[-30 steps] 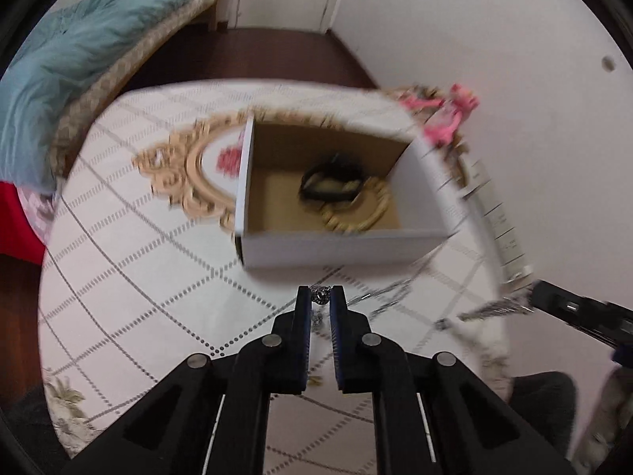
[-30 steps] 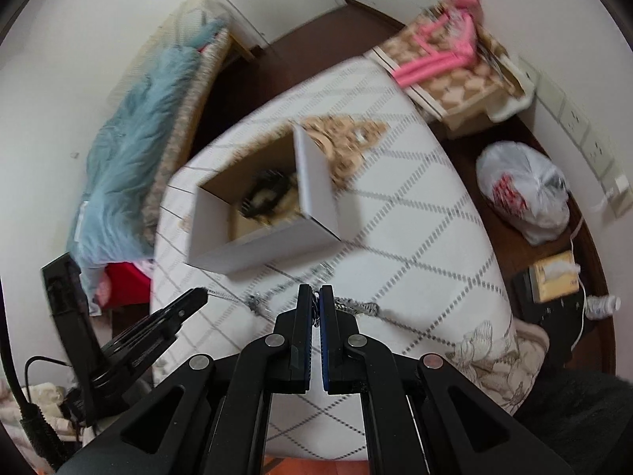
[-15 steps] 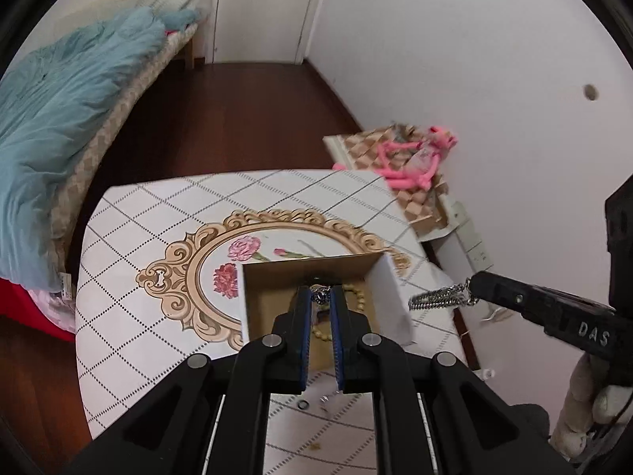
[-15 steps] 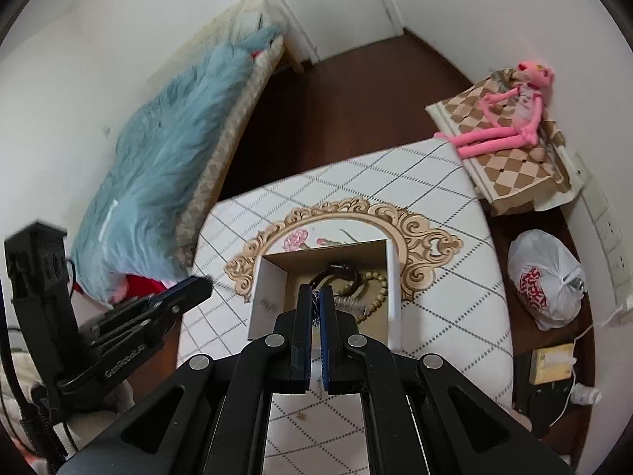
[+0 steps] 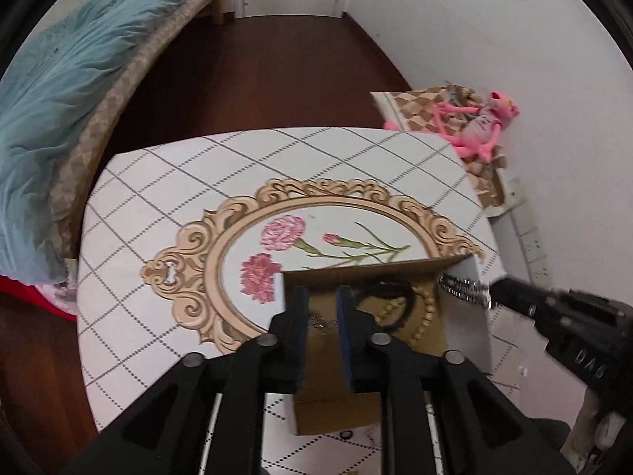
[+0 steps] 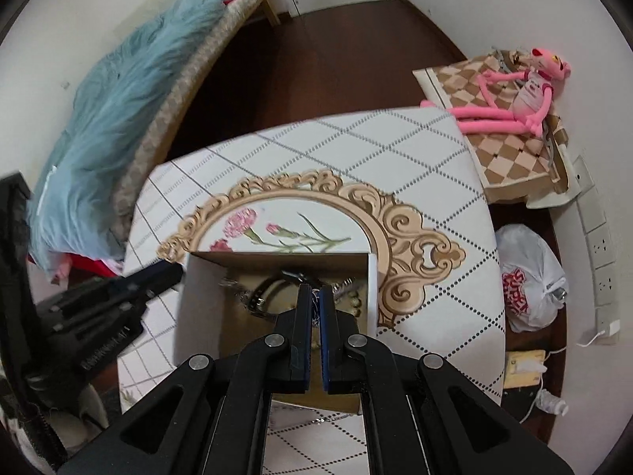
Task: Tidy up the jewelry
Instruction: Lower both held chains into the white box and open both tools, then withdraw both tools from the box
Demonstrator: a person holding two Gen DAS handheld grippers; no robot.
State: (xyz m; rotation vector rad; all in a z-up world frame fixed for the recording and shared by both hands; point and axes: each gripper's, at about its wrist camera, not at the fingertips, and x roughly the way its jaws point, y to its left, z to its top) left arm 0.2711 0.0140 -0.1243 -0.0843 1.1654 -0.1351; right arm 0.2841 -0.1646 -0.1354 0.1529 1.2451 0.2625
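An open cardboard box stands on the patterned table. Inside lie a black band and a gold beaded bracelet. My left gripper hangs over the box's left half with its jaws opening; nothing is pressed between the pads, and a thin bit of chain lies on the box floor below them. My right gripper is shut on a silver chain over the box. The left wrist view shows that gripper at the box's right wall with the chain dangling from it.
The table cloth has a gold oval frame with flowers. A small dark ring lies in front of the box. A pink plush toy sits on a checkered box to the right, with a white plastic bag below. A blue blanket lies on the left.
Both grippers have moved with the chain from in front of the box to above its inside. The left jaws have parted and let go of their end; the right stays shut.
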